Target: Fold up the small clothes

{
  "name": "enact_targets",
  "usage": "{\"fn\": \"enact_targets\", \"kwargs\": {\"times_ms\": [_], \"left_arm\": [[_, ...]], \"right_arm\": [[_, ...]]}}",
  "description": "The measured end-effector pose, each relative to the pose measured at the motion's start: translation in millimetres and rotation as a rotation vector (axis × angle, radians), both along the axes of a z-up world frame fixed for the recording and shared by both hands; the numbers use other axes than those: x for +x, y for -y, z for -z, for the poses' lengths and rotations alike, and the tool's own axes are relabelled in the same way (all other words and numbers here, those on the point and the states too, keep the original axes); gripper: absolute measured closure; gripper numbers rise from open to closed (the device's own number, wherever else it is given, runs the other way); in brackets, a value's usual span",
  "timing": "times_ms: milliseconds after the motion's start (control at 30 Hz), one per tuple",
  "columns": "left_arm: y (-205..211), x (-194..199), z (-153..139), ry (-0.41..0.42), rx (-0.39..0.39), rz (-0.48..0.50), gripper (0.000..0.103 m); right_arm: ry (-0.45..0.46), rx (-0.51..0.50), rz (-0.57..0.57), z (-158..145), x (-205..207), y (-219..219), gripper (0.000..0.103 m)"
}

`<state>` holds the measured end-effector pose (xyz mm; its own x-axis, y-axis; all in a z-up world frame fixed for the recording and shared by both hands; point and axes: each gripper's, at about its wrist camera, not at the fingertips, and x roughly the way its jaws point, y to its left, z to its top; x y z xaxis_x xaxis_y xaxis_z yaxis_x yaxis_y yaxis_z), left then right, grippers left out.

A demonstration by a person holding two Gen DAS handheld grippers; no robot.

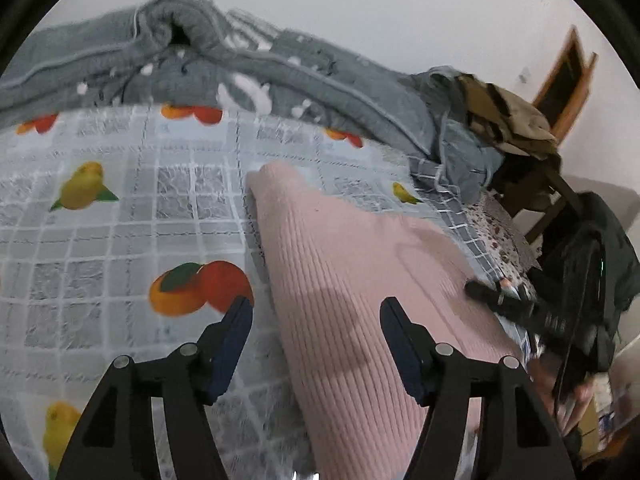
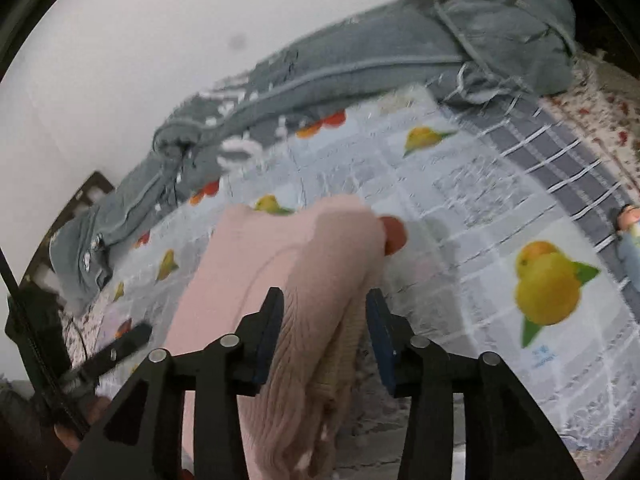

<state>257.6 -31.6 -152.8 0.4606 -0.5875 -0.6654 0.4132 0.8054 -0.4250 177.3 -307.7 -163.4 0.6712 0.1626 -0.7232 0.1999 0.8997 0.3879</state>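
A pink ribbed knit garment (image 1: 340, 260) lies on the fruit-print bed sheet (image 1: 120, 220). My left gripper (image 1: 316, 312) hovers open over the garment's near left part, with nothing between its fingers. In the right wrist view a bunched fold of the pink garment (image 2: 320, 320) stands up between the fingers of my right gripper (image 2: 324, 304). The left pad touches the fold, while a thin gap shows at the right pad, so the jaws do not clamp it. The other gripper (image 1: 500, 300) shows at the garment's right edge.
A rumpled grey blanket (image 1: 280, 68) lies along the far side of the bed against the white wall. A wooden chair (image 1: 568, 72) with clothes on it and a dark bag (image 1: 592, 260) stand beyond the bed's right edge. A small doll (image 2: 630, 232) lies on the sheet.
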Motion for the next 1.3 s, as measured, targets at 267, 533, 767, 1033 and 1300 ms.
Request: {"fn": "enact_targets", "kwargs": {"times_ms": [267, 533, 767, 1033, 1300], "left_arm": [[11, 32, 40, -0.179, -0.115, 0.035, 0.039], [-21, 37, 43, -0.188, -0.169, -0.027, 0.046], [-83, 36, 23, -0.084, -0.021, -0.171, 0.047], [-103, 32, 2, 0.037, 0.092, -0.221, 0.046], [-73, 61, -18, 0.109, 0.129, -0.138, 0.046]], "right_arm": [[-0.072, 0.145, -0.044, 37, 22, 11, 0.044], [-0.070, 0.202, -0.151, 39, 51, -16, 0.063], [-0.097, 0.192, -0.268, 44, 91, -88, 0.063], [-0.029, -0.126, -0.290, 16, 85, -131, 0.054], [0.132, -0.331, -0.351, -32, 90, -151, 0.057]]}}
